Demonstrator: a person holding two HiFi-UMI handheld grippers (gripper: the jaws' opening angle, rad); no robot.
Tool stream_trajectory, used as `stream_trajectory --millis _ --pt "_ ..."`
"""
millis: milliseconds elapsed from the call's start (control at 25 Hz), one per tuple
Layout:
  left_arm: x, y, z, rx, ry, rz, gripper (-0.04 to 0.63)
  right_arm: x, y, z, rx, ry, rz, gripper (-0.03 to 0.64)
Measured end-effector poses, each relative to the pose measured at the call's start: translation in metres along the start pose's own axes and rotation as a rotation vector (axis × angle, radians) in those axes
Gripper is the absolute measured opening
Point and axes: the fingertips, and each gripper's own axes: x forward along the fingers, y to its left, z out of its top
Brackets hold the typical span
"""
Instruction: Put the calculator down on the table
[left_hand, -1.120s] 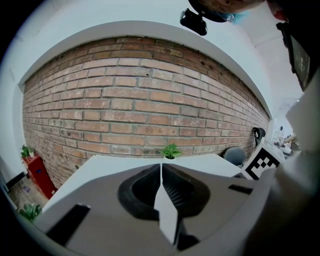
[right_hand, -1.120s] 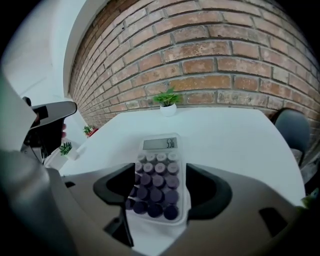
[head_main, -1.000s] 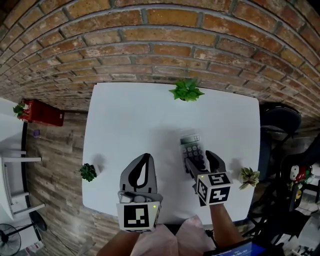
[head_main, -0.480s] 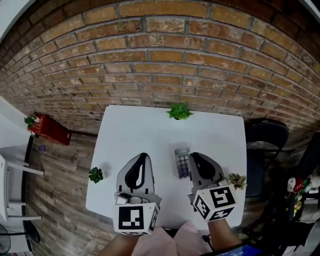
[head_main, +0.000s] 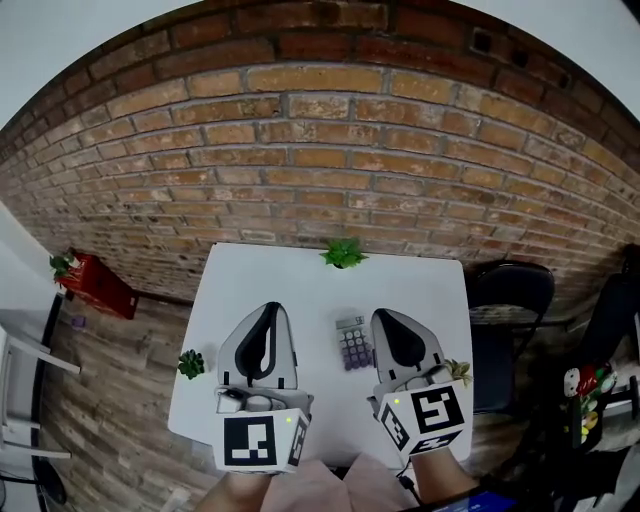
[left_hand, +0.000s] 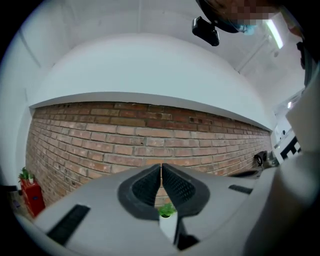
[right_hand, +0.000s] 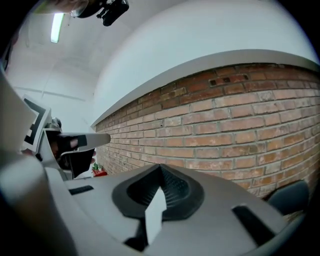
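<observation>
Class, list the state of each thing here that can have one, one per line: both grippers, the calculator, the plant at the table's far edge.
Left gripper: shut, empty.
Right gripper: shut, empty.
Calculator: lying flat on the table, keys up, untouched.
Far plant: upright.

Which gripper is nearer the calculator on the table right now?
Right. The right gripper hovers just right of the calculator, shut and empty; the left gripper is farther off on its left side, also shut.

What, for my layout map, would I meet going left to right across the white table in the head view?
dark green plant → left gripper → calculator → right gripper → pale plant
</observation>
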Motion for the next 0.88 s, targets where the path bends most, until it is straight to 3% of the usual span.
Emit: stream_trajectory --millis 880 --pt "0.002 -0.014 -0.012 0.005 0.024 -0.031 0.017 0.001 -0.002 -0.003 0.01 0.008 0.011 -0.002"
